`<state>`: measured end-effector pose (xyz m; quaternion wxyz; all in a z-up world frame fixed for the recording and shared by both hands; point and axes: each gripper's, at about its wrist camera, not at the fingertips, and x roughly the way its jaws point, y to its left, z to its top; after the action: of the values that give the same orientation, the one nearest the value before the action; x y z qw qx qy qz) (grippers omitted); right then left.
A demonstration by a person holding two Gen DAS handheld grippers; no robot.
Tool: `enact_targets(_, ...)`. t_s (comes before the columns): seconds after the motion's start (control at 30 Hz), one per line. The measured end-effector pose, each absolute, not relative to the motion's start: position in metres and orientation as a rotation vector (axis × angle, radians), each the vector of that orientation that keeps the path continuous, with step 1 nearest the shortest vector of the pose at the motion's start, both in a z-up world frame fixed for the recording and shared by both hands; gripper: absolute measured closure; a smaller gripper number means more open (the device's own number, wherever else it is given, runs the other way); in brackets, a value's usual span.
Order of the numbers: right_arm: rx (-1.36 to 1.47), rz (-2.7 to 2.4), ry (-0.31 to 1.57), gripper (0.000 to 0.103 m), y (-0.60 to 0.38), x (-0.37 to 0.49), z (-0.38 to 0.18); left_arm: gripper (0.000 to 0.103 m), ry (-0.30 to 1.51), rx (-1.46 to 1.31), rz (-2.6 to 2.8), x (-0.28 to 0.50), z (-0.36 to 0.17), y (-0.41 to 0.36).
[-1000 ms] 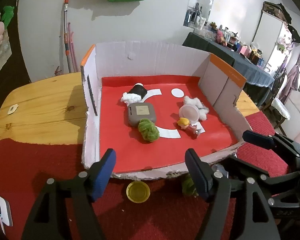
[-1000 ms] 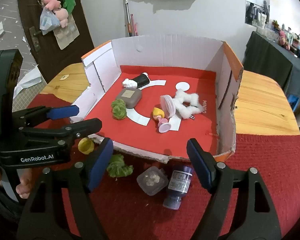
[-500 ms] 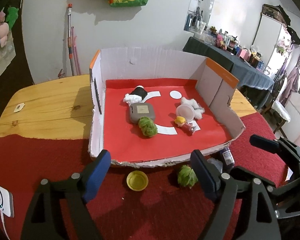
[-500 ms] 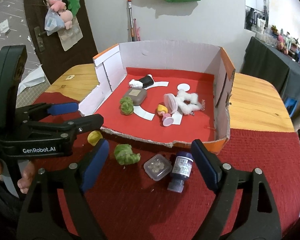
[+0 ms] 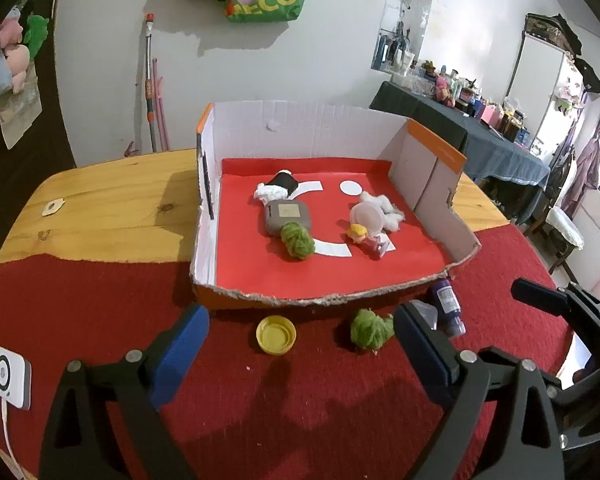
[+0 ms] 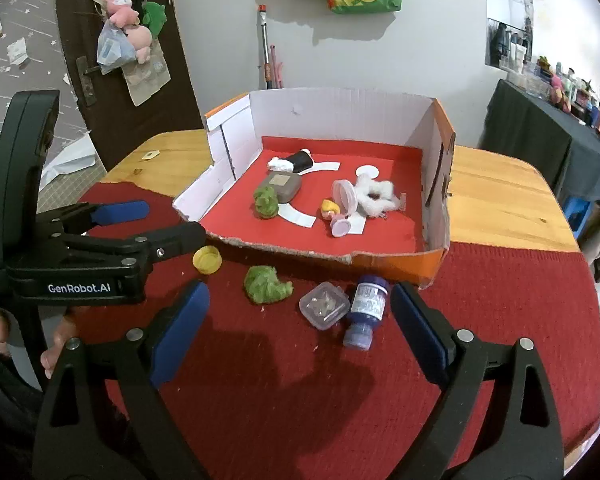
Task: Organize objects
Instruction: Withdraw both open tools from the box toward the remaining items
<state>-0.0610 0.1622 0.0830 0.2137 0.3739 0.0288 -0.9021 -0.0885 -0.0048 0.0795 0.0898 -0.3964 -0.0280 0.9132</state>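
hovering low over the red cloth of the worktop, the left hand-held gripper and right hand-held gripper both stand spread, jaws just opened wider, nothing between them. at centre frame, just ahead of the left fingertips, lie a yellow cap and a green yarn ball; ahead of the right, a clear case touches a purple bottle. beyond, in upper centre frame, an open cardboard box holds another green ball, a grey case and small toys.
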Motion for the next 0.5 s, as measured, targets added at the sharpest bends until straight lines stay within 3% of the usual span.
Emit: enact_targets(0.5, 1.082, -2.49, 0.085, 0.01, 0.164, -0.038, 0.066, 0.003, -0.089, -1.213, 2.721, -0.069, 0.062, -0.008)
